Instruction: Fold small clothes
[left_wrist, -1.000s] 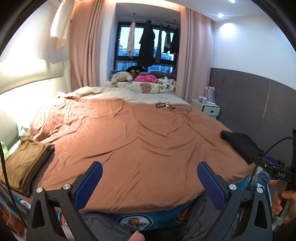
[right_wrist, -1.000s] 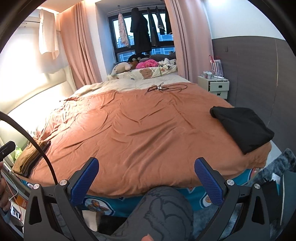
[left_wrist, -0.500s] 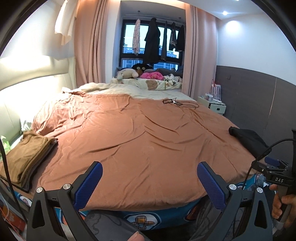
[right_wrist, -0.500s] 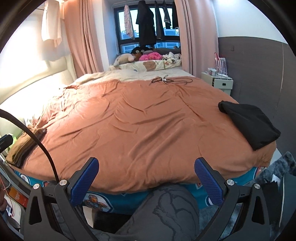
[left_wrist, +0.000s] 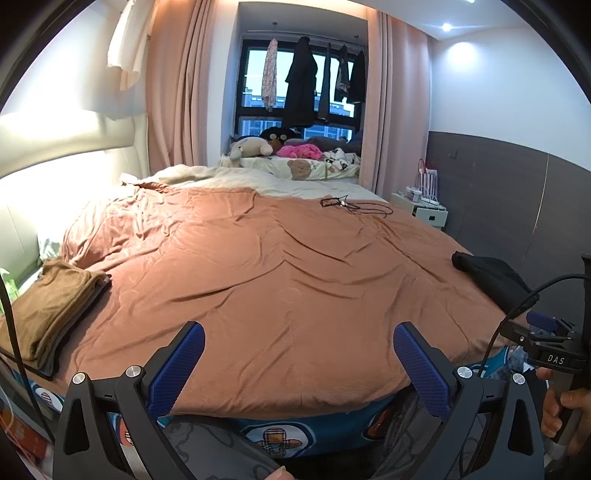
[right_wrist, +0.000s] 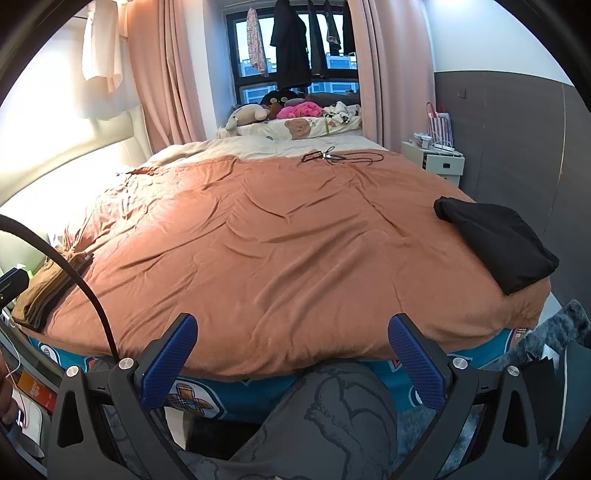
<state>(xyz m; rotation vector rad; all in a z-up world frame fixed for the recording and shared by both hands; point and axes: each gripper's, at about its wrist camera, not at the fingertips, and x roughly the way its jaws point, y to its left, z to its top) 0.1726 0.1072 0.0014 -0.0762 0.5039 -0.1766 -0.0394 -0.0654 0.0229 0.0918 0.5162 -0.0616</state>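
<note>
A folded brown garment (left_wrist: 51, 306) lies on the bed's left edge; it also shows in the right wrist view (right_wrist: 48, 284). A black garment (right_wrist: 495, 236) lies bunched at the bed's right edge, also in the left wrist view (left_wrist: 491, 277). My left gripper (left_wrist: 299, 354) is open and empty, held above the foot of the bed. My right gripper (right_wrist: 291, 347) is open and empty, also above the foot edge. The right gripper's body (left_wrist: 550, 350) shows at the left wrist view's right side.
A rust-brown duvet (left_wrist: 280, 273) covers the bed. A black cord with glasses (left_wrist: 351, 206) lies at its far side. Stuffed toys (left_wrist: 251, 147) sit by the window. A white nightstand (right_wrist: 436, 158) stands at the right. My knee (right_wrist: 332, 413) is below the right gripper.
Both grippers have risen and tilted slightly, so the bed sits lower in each view. Both stay open and empty. The garments have not moved.
</note>
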